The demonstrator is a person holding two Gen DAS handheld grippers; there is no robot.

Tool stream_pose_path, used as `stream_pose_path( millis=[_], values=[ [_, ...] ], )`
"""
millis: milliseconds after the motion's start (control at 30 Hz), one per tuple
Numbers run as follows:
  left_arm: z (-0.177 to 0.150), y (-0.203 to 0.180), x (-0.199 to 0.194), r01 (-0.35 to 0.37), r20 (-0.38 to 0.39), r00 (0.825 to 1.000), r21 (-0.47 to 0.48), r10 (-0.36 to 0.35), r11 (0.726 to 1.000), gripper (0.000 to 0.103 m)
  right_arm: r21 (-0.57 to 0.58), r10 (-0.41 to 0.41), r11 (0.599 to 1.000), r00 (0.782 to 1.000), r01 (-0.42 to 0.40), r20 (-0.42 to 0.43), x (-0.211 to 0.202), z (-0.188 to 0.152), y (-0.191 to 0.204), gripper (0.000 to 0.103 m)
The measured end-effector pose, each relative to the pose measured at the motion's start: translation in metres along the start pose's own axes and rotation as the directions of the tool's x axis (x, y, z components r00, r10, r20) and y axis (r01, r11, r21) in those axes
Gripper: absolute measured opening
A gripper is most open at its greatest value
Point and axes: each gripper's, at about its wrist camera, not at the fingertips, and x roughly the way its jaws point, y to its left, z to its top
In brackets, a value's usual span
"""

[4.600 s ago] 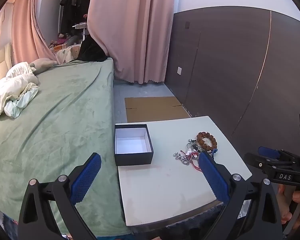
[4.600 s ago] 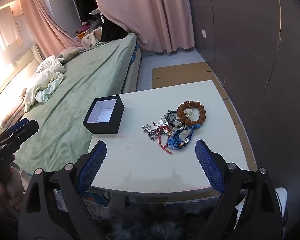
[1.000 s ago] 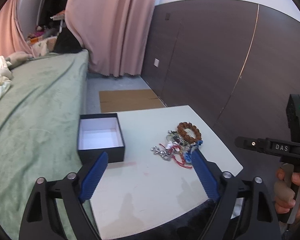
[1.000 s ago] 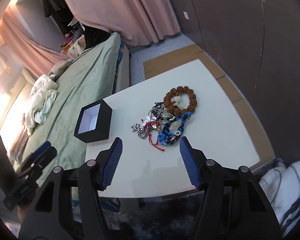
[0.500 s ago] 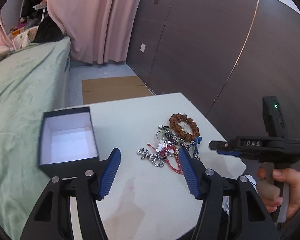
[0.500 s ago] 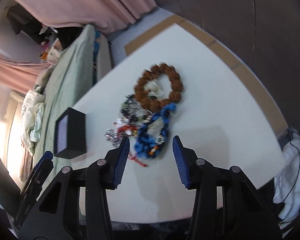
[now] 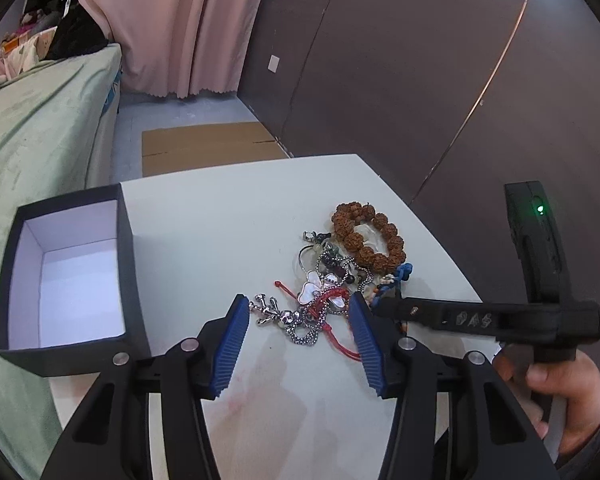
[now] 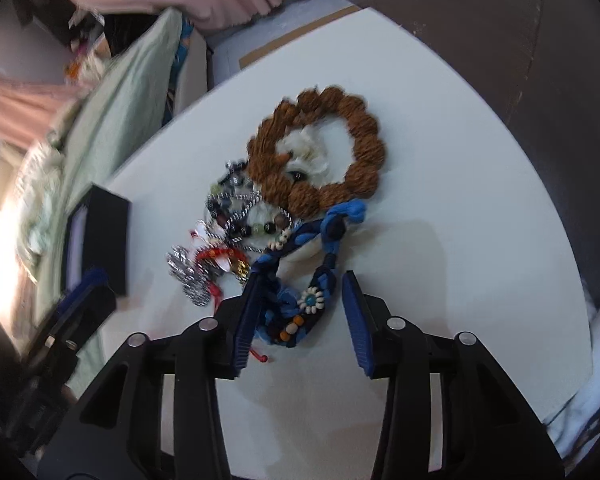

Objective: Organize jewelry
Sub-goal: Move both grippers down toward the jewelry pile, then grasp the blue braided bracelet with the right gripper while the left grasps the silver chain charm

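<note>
A tangle of jewelry lies on the white table (image 7: 220,208): a brown bead bracelet (image 7: 367,236) (image 8: 320,148), a blue braided cord bracelet (image 8: 300,280), silver chains (image 7: 296,322) and a red cord (image 7: 324,300). An open black box with a white inside (image 7: 72,276) stands at the table's left edge. My left gripper (image 7: 298,312) is open, low over the silver chains. My right gripper (image 8: 300,288) is open, its fingers either side of the blue bracelet; it also shows in the left wrist view (image 7: 384,306).
A green bed (image 7: 28,128) runs along the table's left side. A dark panelled wall (image 7: 420,80) stands behind and right. Flat cardboard (image 7: 204,148) lies on the floor past the table. Pink curtains (image 7: 168,24) hang at the back.
Both grippers have moved down and forward onto the jewelry pile and narrowed their openings. The right one now straddles the blue bracelet; the left one is over the silver chains.
</note>
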Motion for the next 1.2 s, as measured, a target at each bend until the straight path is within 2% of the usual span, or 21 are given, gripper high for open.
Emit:
stream_pose_path(
  millis=[67, 100, 133, 267, 500, 700, 967, 1067, 1200],
  values=[
    [0.0, 0.0, 0.006, 0.0, -0.012, 1.0, 0.002, 0.0, 1.0, 0.047, -0.043, -0.048, 0.998, 0.999, 0.049, 0.014, 0.003, 0.0, 0.01, 0.037],
    [-0.001, 0.0, 0.01, 0.0, -0.023, 1.0, 0.007, 0.0, 1.0, 0.047, -0.043, -0.034, 0.998, 0.999, 0.035, 0.015, 0.004, 0.0, 0.01, 0.02],
    [-0.001, -0.001, 0.013, 0.001, -0.029, 1.0, 0.01, -0.001, 1.0, 0.047, -0.022, 0.037, 0.999, 0.999, -0.037, -0.006, 0.006, 0.0, 0.008, 0.013],
    [-0.005, -0.003, 0.024, 0.001, -0.053, 0.999, 0.024, 0.0, 1.0, 0.044, -0.019, 0.002, 1.0, 1.0, -0.001, 0.024, 0.001, -0.003, 0.007, 0.011],
    [-0.01, -0.013, 0.041, 0.019, -0.094, 0.995, 0.063, -0.013, 0.998, 0.042, 0.024, 0.055, 0.998, 0.994, -0.058, 0.098, -0.024, -0.001, -0.001, 0.011],
    [-0.014, -0.014, 0.05, -0.013, -0.116, 0.993, 0.077, 0.022, 0.997, 0.042, 0.031, 0.078, 0.996, 0.989, -0.082, 0.124, -0.035, 0.0, 0.0, 0.011],
    [-0.008, 0.002, 0.055, -0.106, -0.072, 0.992, 0.025, 0.107, 0.994, 0.042, 0.022, 0.081, 0.996, 0.989, -0.084, 0.121, -0.038, 0.0, -0.003, 0.011],
    [-0.008, 0.005, 0.063, -0.15, -0.071, 0.986, 0.023, 0.151, 0.988, 0.042, 0.017, 0.08, 0.996, 0.99, -0.082, 0.117, -0.038, 0.0, -0.002, 0.011],
    [-0.009, -0.003, 0.066, -0.185, -0.055, 0.981, 0.067, 0.189, 0.98, 0.042, 0.012, 0.082, 0.996, 0.99, -0.084, 0.113, -0.039, 0.0, -0.002, 0.011]
  ],
)
